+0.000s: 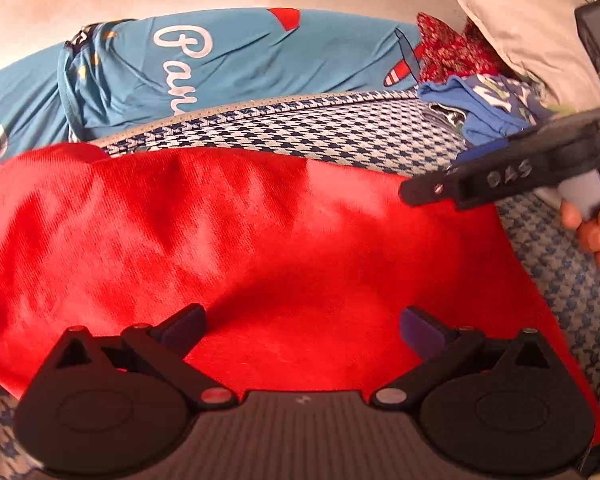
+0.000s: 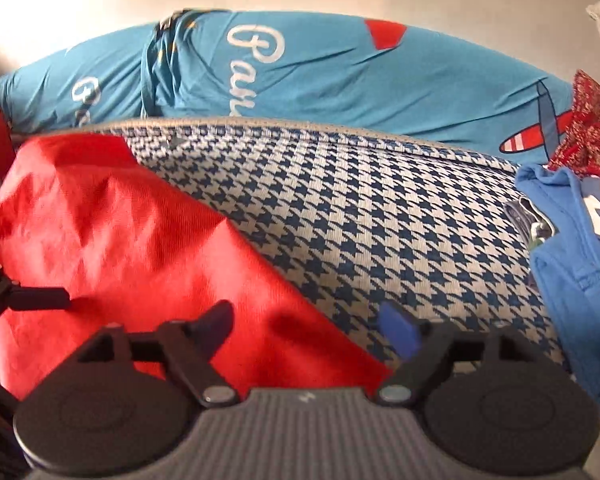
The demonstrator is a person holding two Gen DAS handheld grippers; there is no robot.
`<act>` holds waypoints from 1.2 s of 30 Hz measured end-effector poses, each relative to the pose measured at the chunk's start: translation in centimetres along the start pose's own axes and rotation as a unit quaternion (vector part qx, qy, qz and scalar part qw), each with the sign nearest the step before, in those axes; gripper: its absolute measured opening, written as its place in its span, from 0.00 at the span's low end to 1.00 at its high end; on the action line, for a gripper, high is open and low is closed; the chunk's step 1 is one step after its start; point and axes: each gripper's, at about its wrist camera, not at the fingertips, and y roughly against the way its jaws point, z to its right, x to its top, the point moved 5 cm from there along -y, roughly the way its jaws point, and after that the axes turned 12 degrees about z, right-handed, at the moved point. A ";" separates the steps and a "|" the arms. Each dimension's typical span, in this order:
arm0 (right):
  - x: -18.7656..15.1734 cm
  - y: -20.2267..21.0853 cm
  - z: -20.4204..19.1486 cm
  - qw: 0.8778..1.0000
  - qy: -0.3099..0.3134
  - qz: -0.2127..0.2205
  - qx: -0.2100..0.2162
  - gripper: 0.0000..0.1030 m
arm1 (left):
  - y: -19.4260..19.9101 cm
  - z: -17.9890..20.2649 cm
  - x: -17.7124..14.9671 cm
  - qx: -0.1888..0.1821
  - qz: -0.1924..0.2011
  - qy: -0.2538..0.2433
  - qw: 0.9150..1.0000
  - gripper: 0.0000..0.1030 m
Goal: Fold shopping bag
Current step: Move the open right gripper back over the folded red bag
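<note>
The red bag [image 1: 240, 248] lies spread flat on a blue-and-white houndstooth cover [image 2: 340, 216], creased but in 1 layer as far as the views show. In the left wrist view it fills most of the lower frame; in the right wrist view it runs from the upper left down to the gripper's base, its long edge crossing the cover on a diagonal.

The left gripper [image 1: 302, 330] hangs over the bag with its jaws wide apart, nothing between them, and the pads clear of the cloth. The right gripper [image 2: 306, 330] also stands wide: its left finger is over the bag's edge, its blue-padded right finger over bare cover, and no cloth is pinched. Seen from the left wrist, the right gripper's black finger reaches in from the right above the bag's far corner, with a hand [image 1: 596, 228] on its handle.

Behind the cover lies a turquoise sheet [image 2: 320, 68] with white script and a red plane print. At the right sit a blue garment [image 2: 572, 232], a red patterned cloth [image 2: 592, 128] and a beige pillow [image 1: 524, 28].
</note>
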 end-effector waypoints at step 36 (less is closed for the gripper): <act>-5.2 3.2 -3.1 0.993 -0.095 -0.044 0.054 0.35 | 2.0 -5.6 -2.5 0.060 -0.021 0.018 0.998 1.00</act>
